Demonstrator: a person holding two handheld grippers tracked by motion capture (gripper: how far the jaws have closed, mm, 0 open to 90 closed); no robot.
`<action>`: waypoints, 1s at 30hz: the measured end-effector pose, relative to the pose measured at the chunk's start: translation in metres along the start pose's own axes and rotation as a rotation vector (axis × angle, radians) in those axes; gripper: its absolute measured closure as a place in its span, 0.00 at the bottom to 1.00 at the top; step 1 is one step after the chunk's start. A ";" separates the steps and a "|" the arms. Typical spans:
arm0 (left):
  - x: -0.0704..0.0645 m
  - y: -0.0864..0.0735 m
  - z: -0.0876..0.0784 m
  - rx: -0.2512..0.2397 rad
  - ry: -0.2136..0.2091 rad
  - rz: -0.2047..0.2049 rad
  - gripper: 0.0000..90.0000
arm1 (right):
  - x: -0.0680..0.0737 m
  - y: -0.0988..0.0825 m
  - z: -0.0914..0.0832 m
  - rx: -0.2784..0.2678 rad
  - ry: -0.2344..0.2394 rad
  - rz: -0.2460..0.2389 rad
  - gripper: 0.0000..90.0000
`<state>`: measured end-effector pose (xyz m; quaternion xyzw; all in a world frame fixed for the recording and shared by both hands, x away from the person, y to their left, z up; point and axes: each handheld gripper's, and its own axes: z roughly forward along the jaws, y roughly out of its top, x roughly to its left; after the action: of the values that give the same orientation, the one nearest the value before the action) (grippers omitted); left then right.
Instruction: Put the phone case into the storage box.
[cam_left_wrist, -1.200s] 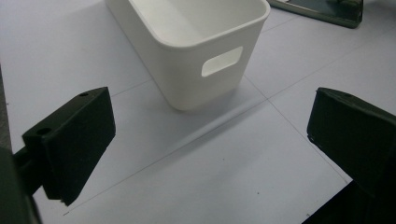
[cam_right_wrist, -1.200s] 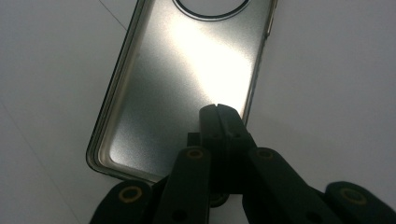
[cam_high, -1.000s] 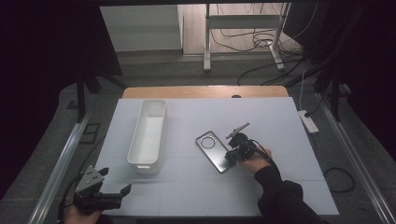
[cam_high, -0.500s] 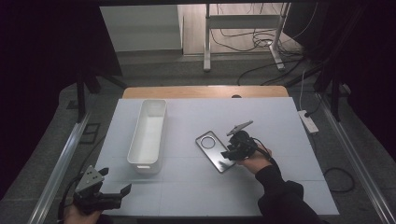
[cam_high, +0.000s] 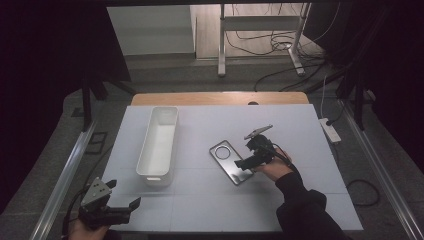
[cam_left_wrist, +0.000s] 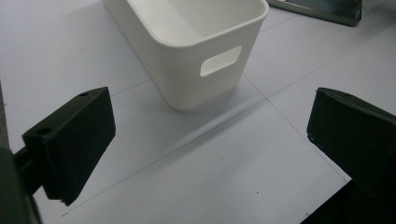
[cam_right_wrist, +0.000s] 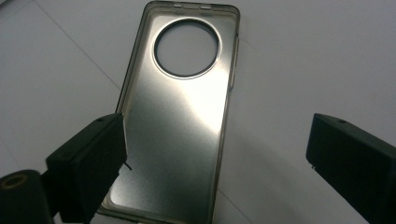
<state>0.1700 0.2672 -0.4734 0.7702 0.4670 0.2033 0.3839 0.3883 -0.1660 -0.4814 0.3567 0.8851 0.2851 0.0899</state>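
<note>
One phone case (cam_right_wrist: 180, 121) flat between parted hand-held gripper (cam_right_wrist: 215, 163) jaws

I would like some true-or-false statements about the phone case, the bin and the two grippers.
1. The phone case lies flat on the table. True.
2. The right gripper is shut on the case. False: its jaws have just been opening and stand wide, the case below them.
3. The case is inside the white bin. False: it lies beside the bin, apart from it.
4. The left gripper is open and holds nothing. True.
5. The bin is full. False: it looks empty.
</note>
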 end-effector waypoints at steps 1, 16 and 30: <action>0.000 0.000 0.000 0.000 0.000 0.000 0.02 | -0.001 0.001 0.000 -0.001 0.001 0.007 0.00; 0.000 0.000 0.000 0.003 -0.001 0.003 0.02 | -0.004 0.008 0.012 0.080 -0.005 0.030 0.16; -0.001 0.001 0.001 0.009 0.001 0.014 0.02 | -0.006 0.005 0.024 0.122 0.000 0.013 0.71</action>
<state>0.1705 0.2662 -0.4734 0.7752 0.4627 0.2040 0.3786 0.4040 -0.1570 -0.4987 0.3672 0.8985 0.2311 0.0662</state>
